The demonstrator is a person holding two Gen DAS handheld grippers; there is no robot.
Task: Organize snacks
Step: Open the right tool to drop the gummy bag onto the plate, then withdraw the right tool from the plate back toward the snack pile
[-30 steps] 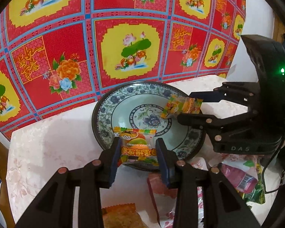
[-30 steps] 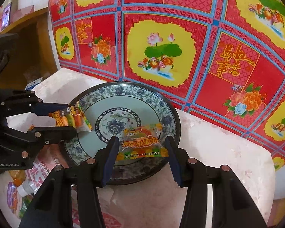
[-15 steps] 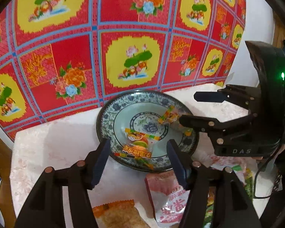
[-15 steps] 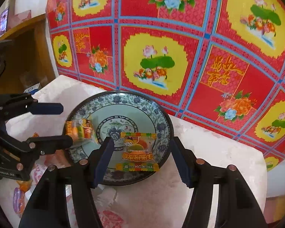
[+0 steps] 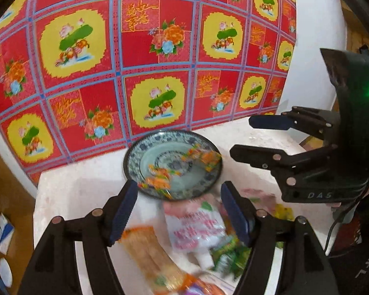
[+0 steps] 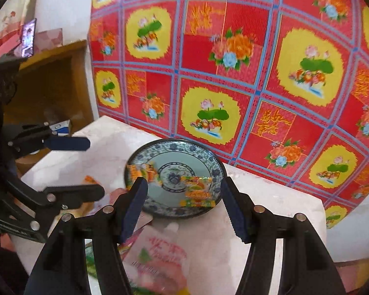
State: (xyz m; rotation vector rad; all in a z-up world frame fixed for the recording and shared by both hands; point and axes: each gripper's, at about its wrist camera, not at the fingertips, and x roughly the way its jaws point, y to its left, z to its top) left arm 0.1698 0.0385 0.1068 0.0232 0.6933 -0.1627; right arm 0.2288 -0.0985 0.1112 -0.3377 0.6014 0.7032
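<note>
A blue-patterned plate (image 5: 135,154) (image 6: 216,169) sits on the pale table by the wall. Two small orange-yellow snack packets lie in it: one on its left-front (image 5: 157,179) (image 6: 141,170), one on its right (image 5: 204,157) (image 6: 196,191). My left gripper (image 5: 179,211) is open and empty, raised above the table's front, short of the plate. My right gripper (image 6: 184,206) is open and empty too, just short of the plate; it also shows in the left wrist view (image 5: 255,135). Loose snacks lie below: a white-pink pouch (image 5: 196,223) (image 6: 157,260), an orange packet (image 5: 147,250) and green wrappers (image 5: 231,253).
A red and yellow flowered cloth (image 5: 157,49) (image 6: 233,61) hangs on the wall behind the table. A wooden shelf (image 6: 49,81) stands at the left of the table. The table edge (image 6: 324,221) drops off at the right.
Both grippers let go of their snack packets into the plate, opened wide and drew back and up from it. The packets now lie in the plate.
</note>
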